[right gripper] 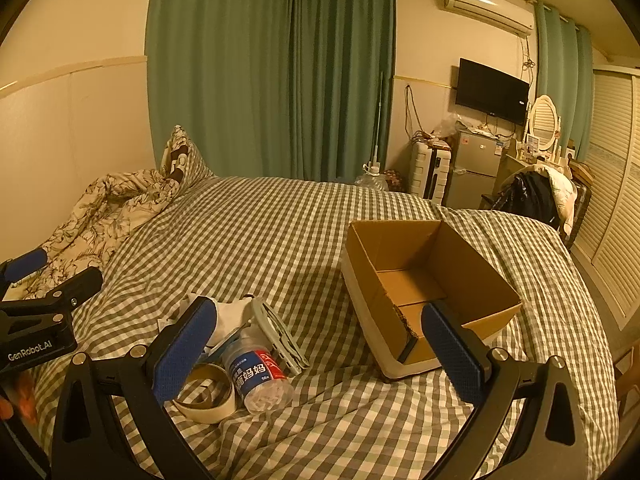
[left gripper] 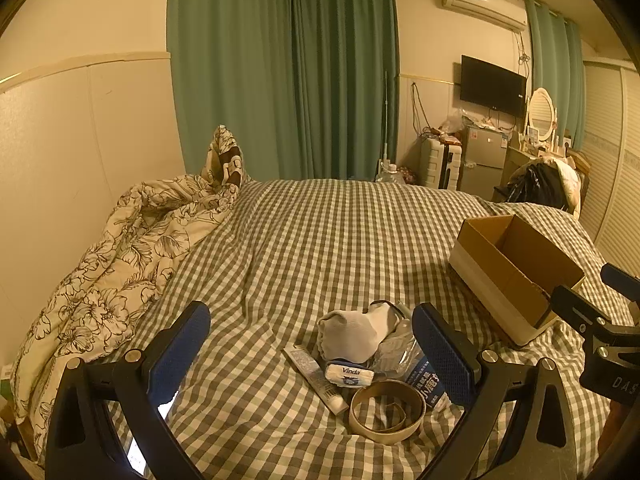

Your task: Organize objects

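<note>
Hovering: L gripper open over sock; box nearby.

A lived-in home bedroom: a grey-and-white checked bed with a crumpled floral quilt at its left edge, long green curtains, a wall-mounted black television, a white air conditioner, a small silver fridge

Dim amber light, sharp focus, fisheye-bent edges with dark corners

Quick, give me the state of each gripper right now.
Left gripper: open, holding nothing, over the pile with the sock.
Right gripper: open, holding nothing, near the cardboard box.
</note>
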Demonstrator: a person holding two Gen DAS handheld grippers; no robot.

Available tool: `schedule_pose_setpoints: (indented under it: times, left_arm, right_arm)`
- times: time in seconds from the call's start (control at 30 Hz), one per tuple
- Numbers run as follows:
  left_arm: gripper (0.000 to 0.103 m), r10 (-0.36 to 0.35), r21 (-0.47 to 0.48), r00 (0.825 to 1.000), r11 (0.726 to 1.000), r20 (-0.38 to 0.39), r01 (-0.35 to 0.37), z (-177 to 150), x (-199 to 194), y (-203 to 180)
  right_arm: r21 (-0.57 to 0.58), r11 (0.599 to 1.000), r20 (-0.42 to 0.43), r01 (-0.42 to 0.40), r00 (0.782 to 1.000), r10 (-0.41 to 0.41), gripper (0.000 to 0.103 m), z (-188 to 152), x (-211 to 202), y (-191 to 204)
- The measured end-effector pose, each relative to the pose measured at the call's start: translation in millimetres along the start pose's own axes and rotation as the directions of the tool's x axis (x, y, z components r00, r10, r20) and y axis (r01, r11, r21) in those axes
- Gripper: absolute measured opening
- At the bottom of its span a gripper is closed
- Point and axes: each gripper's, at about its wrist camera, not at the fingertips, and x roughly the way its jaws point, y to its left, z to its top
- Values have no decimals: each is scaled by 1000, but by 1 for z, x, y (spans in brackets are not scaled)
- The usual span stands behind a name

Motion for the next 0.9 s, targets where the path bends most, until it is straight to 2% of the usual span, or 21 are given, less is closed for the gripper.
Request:
schedule_pose_setpoints:
  times: [0.6, 0.9]
  left_arm:
    - [103, -1, -3, 1000, 1000, -19, 1, -3, 7, 5]
    - [103, -7, 1, 996, 1000, -88, 7, -17, 31, 7]
  right_arm:
    - [-33, 999, -15, -17, 1000, 16, 103, -1, 2, 10]
    - [-36, 998, -83, -42, 996, 38, 101, -12, 22, 12]
